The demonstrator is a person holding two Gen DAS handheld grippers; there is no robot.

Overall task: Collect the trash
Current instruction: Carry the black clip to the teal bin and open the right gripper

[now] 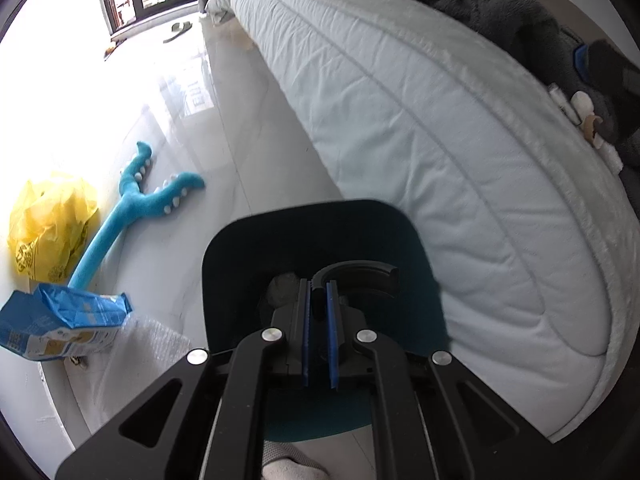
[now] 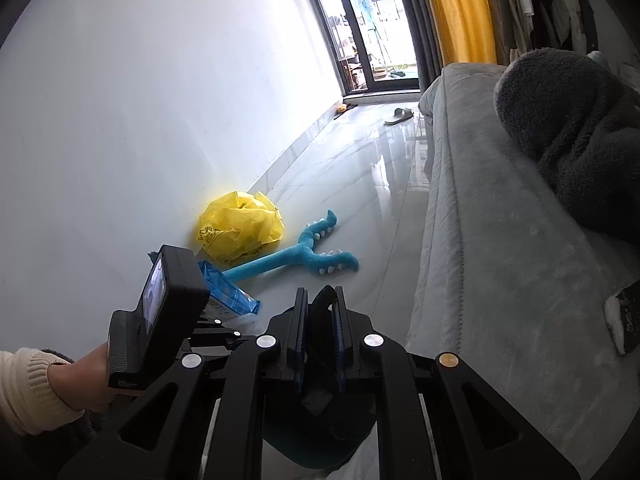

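My left gripper (image 1: 318, 285) is shut on the black curved handle (image 1: 356, 274) of a dark teal dustpan (image 1: 320, 232), which hangs over the floor beside the bed. A grey clump (image 1: 283, 285) lies in the pan. My right gripper (image 2: 320, 292) is shut on a black handle (image 2: 322, 320) with a dark teal piece (image 2: 320, 446) under it; what that piece is I cannot tell. By the wall lie a crumpled yellow plastic bag (image 1: 48, 224) (image 2: 236, 230), a torn blue packet (image 1: 60, 322) (image 2: 230, 290) and clear bubble wrap (image 1: 140, 344).
A blue plush toy (image 1: 136, 196) (image 2: 304, 254) lies on the glossy tiled floor. The white mattress (image 1: 420, 128) (image 2: 480, 260) with a dark blanket (image 2: 572, 120) fills the right. A slipper (image 2: 398, 115) lies near the balcony door. A hand in a cream sleeve (image 2: 36, 388) holds the left gripper.
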